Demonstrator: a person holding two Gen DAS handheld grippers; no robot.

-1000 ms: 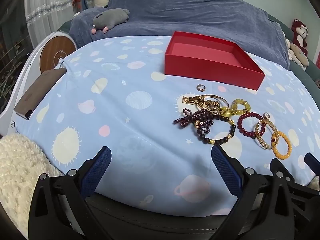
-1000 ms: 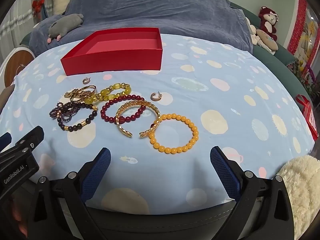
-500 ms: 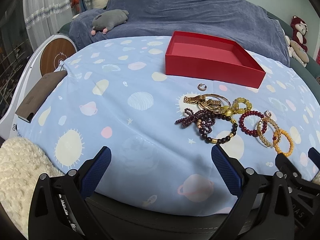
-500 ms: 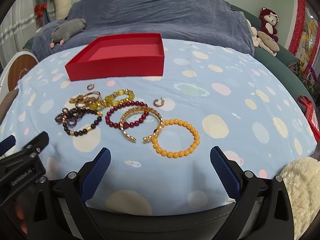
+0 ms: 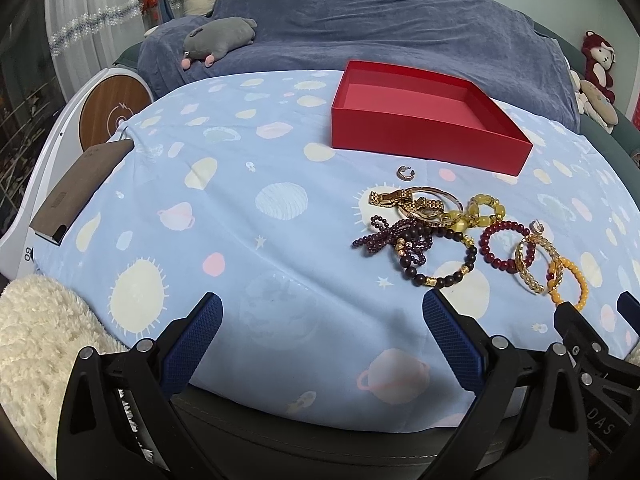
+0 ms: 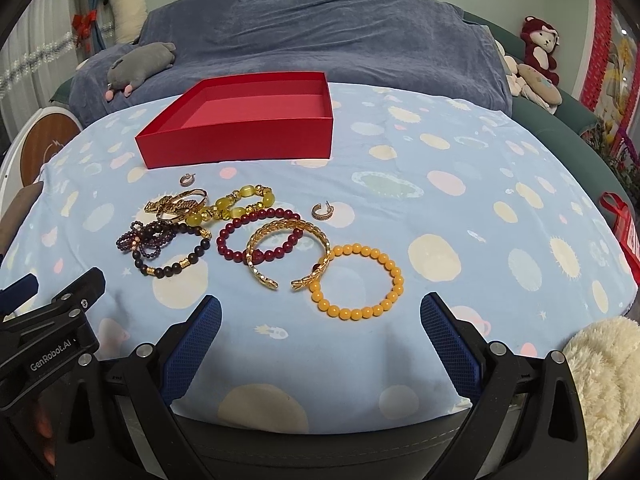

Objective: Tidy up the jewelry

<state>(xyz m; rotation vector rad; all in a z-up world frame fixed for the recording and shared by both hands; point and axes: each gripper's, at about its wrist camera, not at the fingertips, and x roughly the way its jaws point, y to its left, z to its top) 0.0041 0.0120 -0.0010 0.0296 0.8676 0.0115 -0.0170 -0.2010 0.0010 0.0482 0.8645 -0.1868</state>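
An empty red box (image 6: pixel 240 120) stands at the back of the table; it also shows in the left wrist view (image 5: pixel 424 116). In front of it lie several bracelets: an orange bead bracelet (image 6: pixel 360 280), a gold cuff (image 6: pixel 288 252), a dark red bead bracelet (image 6: pixel 260 236), a yellow bead bracelet (image 6: pixel 236 204), a black bead bracelet (image 6: pixel 176 256) and a gold watch band (image 6: pixel 176 204). Two small hoop earrings (image 6: pixel 323 211) (image 6: pixel 186 179) lie apart. My right gripper (image 6: pixel 320 328) is open and empty, just short of the orange bracelet. My left gripper (image 5: pixel 320 328) is open and empty, left of the pile (image 5: pixel 440 236).
The table wears a light blue patterned cloth (image 5: pixel 240 208). A brown flat case (image 5: pixel 80 188) lies at its left edge. White fluffy cushions sit at the near left (image 5: pixel 36 344) and near right (image 6: pixel 600 380). A blue-covered sofa (image 6: pixel 320 40) with plush toys stands behind.
Both grippers have drawn back and risen a little, so the jewelry sits farther up in each view. Nothing on the table has moved.
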